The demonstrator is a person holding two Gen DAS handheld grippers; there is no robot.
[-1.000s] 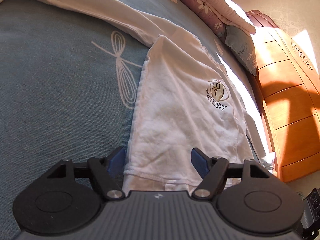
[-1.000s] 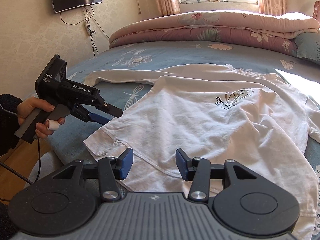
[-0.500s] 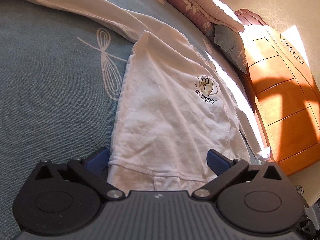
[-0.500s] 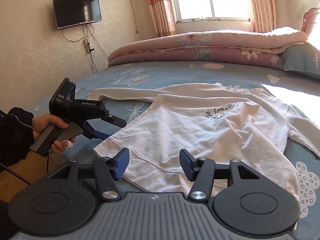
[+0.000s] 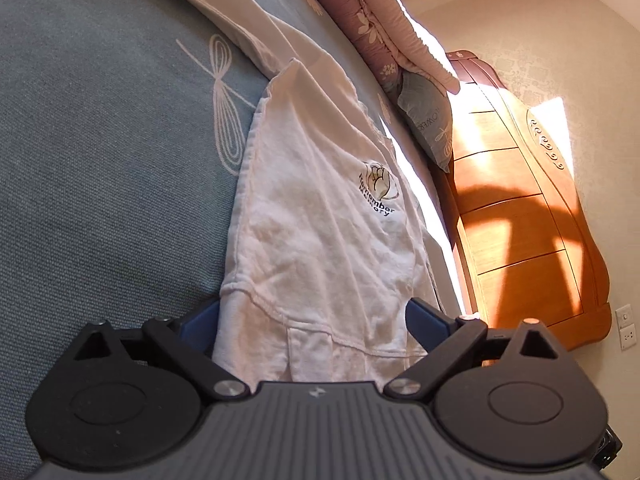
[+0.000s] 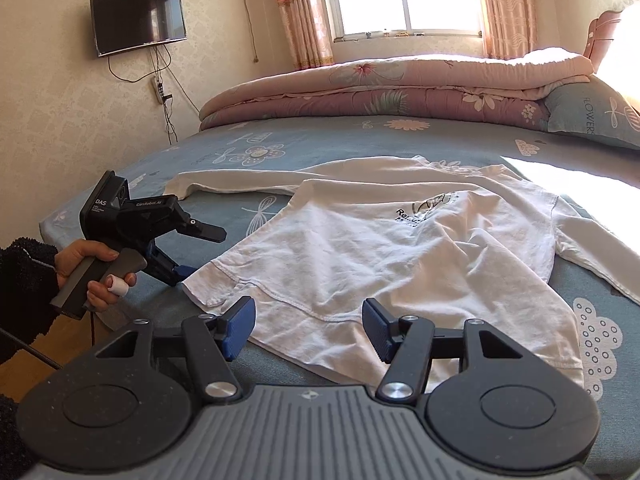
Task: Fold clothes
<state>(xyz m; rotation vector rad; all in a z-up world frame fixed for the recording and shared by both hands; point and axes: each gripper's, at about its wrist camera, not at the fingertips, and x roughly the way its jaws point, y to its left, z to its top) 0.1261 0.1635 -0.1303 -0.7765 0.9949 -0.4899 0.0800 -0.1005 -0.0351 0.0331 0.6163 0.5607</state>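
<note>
Right wrist view, left to right. A hand (image 6: 94,270) holds the left tongs (image 6: 192,254) at the near-left hem corner of the shirt (image 6: 384,256); their fingers stand spread, one above and one below the corner, not pressed together. The white long-sleeved shirt lies flat on the blue bed (image 6: 320,140), printed front up, one sleeve reaching far left, the other right. The right tongs (image 6: 308,324) hover open over the near hem, gripping nothing. A folded quilt (image 6: 400,88) lies along the far edge, and a pillow (image 6: 588,116) at far right.
</note>
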